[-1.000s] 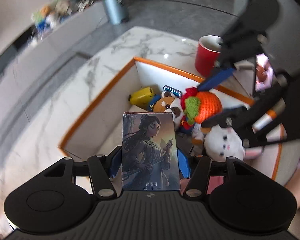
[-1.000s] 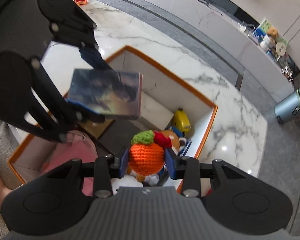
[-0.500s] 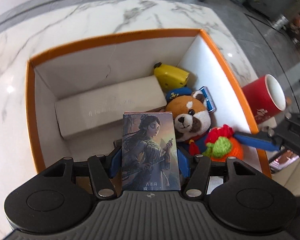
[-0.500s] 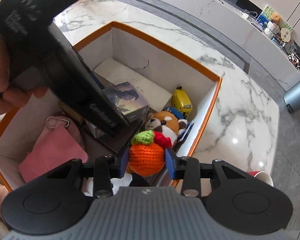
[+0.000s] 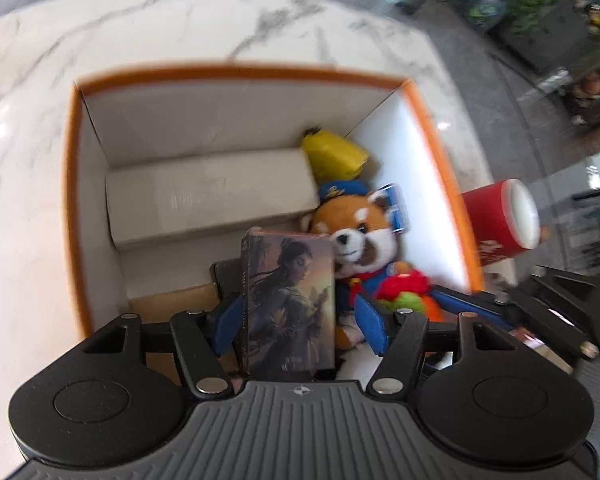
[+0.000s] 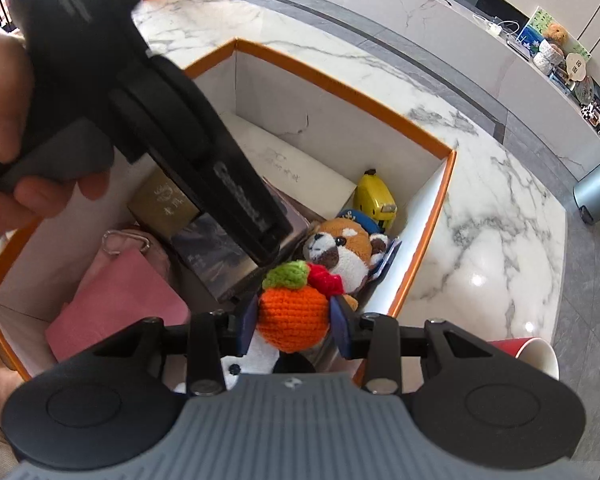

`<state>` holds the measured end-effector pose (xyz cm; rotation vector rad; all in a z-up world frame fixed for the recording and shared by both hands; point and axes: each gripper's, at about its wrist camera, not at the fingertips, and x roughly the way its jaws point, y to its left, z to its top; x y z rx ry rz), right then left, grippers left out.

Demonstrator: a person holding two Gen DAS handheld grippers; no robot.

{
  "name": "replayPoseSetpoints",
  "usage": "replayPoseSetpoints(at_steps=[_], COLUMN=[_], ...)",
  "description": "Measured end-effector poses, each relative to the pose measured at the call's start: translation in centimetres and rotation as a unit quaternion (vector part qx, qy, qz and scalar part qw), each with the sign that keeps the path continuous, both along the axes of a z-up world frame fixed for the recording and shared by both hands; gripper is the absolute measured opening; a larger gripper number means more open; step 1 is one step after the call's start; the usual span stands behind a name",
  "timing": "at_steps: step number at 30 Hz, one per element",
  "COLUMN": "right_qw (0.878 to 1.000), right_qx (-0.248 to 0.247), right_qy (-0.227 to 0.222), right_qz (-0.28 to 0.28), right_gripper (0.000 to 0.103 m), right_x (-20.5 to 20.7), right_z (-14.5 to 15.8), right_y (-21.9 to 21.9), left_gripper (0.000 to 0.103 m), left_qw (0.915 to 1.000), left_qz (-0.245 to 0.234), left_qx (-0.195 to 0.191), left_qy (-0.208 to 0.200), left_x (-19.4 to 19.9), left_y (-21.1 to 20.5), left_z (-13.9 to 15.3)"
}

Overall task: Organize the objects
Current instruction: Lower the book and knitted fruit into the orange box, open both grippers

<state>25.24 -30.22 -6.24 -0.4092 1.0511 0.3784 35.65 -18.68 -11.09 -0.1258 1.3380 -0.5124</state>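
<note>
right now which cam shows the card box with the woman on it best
The left wrist view: the card box faces the camera upright, artwork fully visible, between the left gripper fingers. In the right wrist view it is mostly hidden behind the left gripper body, only a dark corner showing.

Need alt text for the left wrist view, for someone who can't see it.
The left gripper, fingers spread, has an illustrated card box between them, over an orange-rimmed box on a marble table. Inside lie a red panda plush, yellow toy and white box.
</note>
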Motion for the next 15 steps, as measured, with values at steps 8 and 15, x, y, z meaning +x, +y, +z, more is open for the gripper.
replayPoseSetpoints(at_steps=[8,15], right_qw=[0.998,0.996], right_qx=[0.051,0.088], right_qy=[-0.023,-0.008], right_qz=[0.017,0.003], right_gripper=[0.041,0.041], right_x=[1.6,5.4], right_z=[1.9,0.4], right_y=[3.4,6.6], left_gripper=[0.072,0.072], left_qw=[0.985,0.977], left_qz=[-0.04,-0.034], left_qx=[0.05,0.072], left_qy=[-0.161,-0.198], left_x=[-0.8,-0.1], left_y=[4.6,8.8], left_z=[7.0,6.6])
